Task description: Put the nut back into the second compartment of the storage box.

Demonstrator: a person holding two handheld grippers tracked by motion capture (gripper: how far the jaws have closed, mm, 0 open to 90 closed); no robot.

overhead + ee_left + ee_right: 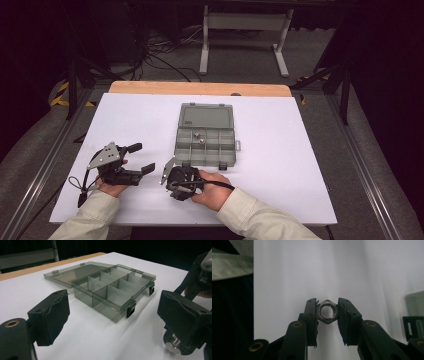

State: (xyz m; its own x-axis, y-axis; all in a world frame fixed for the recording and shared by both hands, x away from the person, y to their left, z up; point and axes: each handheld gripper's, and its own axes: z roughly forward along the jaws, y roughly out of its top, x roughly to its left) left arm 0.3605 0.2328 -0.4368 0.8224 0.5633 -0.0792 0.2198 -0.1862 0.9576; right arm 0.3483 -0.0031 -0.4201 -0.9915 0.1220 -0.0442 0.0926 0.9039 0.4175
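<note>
The nut point(327, 311) sits between the pads of your right claw point(327, 312), a steel hex nut lying flat just above the white bench point(312, 270), with both pads pressed against its sides; the claw is clenched on it. From above, that right claw point(172, 176) lies low near the front edge of the bench point(280, 175), just in front of the near left corner of the box point(206, 145), and your right hand point(212, 187) holds it from behind. The box is a smoky clear plastic organiser with its lid point(206, 116) thrown flat back, dividers splitting the tray into small compartments; a couple of small metal pieces point(199, 137) lie in the back row. Black latches point(131, 310) hang on its near side. Your left claw point(141, 157) rests to the left of the right one, jaws spread wide and nothing between them, with the box well ahead of it in the left gripper view. The bench top is a plain white sheet, with a strip of bare wood point(200, 88) along its far edge. Beyond it the room is dark: grey floor point(250, 60), a tangle of cables point(165, 55), the white legs of another table point(245, 35), and yellow-black tape point(62, 95) at the left.
</note>
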